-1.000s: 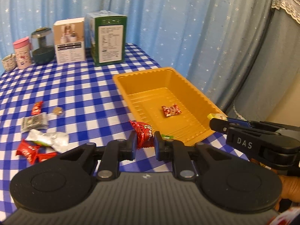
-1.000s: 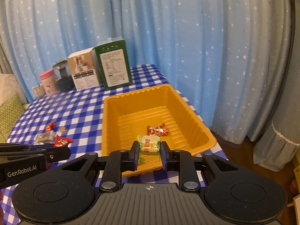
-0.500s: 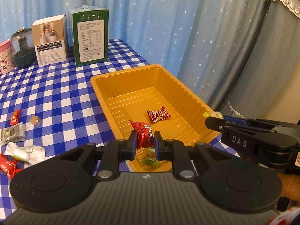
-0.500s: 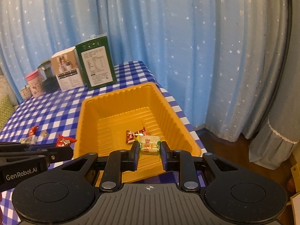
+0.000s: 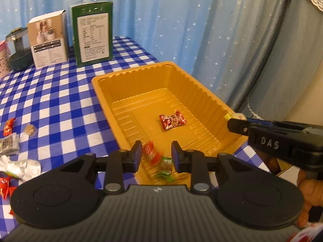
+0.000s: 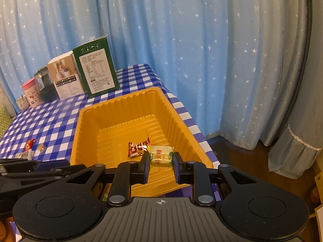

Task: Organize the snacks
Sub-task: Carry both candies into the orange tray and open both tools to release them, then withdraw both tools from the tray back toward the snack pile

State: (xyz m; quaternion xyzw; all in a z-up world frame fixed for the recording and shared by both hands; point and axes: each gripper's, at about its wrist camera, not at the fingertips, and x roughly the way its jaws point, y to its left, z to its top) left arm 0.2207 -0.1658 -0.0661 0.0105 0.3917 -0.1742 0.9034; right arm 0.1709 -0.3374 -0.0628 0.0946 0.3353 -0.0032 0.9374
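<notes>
A: Left gripper point(image 5: 155, 154): jaws opening, pads clear of the red candy point(image 5: 149, 151), which is blurred between them, nearer the left pad, over the near end of the yellow tray point(image 5: 203, 92).

B: Right gripper point(image 6: 160, 162)?

A: Clamped on the pale green-and-white candy point(image 6: 161, 155), both pads pressing its ends, held above the tray's near half.

B: Tray contents?

A: One red-and-white candy point(image 5: 172, 119) on the ribbed floor, mid-tray. A green-ended wrapper point(image 5: 166, 171) sits by the near wall, below the left gripper.

B: Outside the tray?

A: Left of it, on the blue checked tablecloth point(image 5: 60, 104), loose snacks point(image 5: 12, 141): red wrappers, a silver packet. At the far edge, a green box point(image 5: 91, 34) and a white box point(image 5: 49, 39), upright, side by side.
</notes>
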